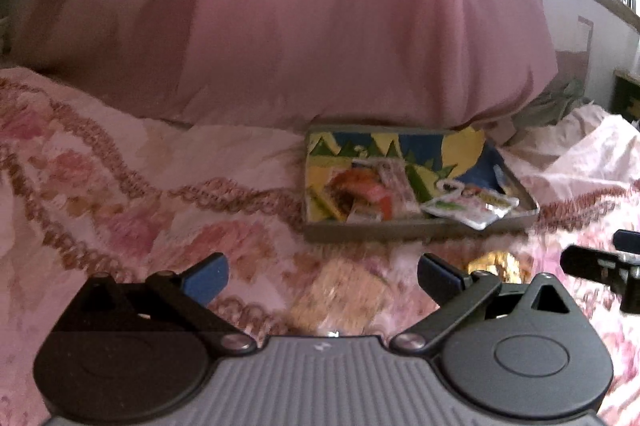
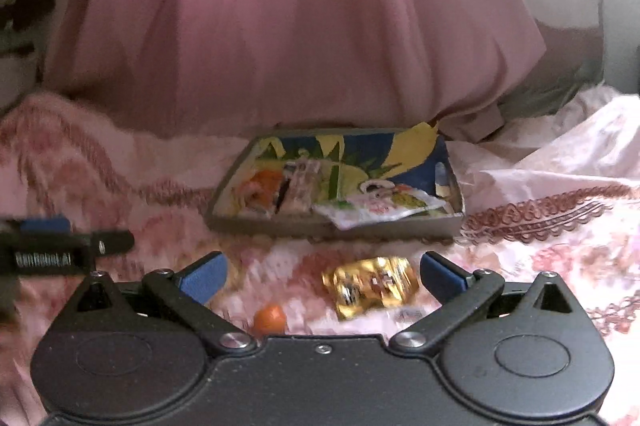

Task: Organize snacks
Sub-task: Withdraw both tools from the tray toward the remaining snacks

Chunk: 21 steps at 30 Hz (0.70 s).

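- Two hand-held grippers hover over the bed, each with its jaws spread wide and nothing between them.
- Left hand-held gripper: a tan snack packet lies on the bedspread between its blue fingertips, at lower centre of the frame.
- Right hand-held gripper: a gold snack packet lies just inside its right finger, with a small orange ball at lower centre.
- Beyond both, mid-frame, a shallow tray holds more packets.
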Each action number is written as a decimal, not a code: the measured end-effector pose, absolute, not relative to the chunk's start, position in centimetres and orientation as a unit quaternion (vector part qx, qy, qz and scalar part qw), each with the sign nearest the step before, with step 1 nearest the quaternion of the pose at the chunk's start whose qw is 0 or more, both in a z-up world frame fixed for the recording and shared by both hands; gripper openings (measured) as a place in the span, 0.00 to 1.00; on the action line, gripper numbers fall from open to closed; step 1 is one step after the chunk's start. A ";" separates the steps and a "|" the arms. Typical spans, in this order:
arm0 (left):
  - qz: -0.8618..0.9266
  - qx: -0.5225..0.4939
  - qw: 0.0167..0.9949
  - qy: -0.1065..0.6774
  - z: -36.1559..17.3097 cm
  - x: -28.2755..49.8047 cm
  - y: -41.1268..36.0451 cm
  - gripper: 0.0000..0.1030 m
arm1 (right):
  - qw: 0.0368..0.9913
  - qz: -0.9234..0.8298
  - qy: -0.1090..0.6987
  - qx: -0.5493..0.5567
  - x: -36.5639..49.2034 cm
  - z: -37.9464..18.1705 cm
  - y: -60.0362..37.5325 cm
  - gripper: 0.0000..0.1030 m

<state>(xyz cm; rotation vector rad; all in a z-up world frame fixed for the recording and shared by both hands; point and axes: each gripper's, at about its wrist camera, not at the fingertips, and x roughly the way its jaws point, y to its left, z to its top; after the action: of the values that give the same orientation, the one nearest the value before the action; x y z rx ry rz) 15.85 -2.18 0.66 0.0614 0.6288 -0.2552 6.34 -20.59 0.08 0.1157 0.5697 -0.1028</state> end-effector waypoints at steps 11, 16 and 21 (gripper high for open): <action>-0.080 0.049 0.934 0.346 -0.3 11.3 -0.4 1.00 | 0.948 -0.062 0.307 0.056 2.4 -1.6 -17.9 0.99; -0.059 0.058 0.936 0.341 -0.4 10.1 -0.1 1.00 | 0.943 -0.058 0.321 0.057 2.3 -2.0 -17.5 0.99; -0.055 0.073 0.936 0.339 -0.4 9.8 -0.4 1.00 | 0.939 -0.062 0.335 0.042 2.6 -2.5 -17.1 0.99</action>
<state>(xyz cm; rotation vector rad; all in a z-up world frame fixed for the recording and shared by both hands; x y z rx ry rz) 9.82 -0.43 -0.42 0.1489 0.6923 -0.1116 2.59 -17.07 -2.49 0.0854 0.6841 -0.1262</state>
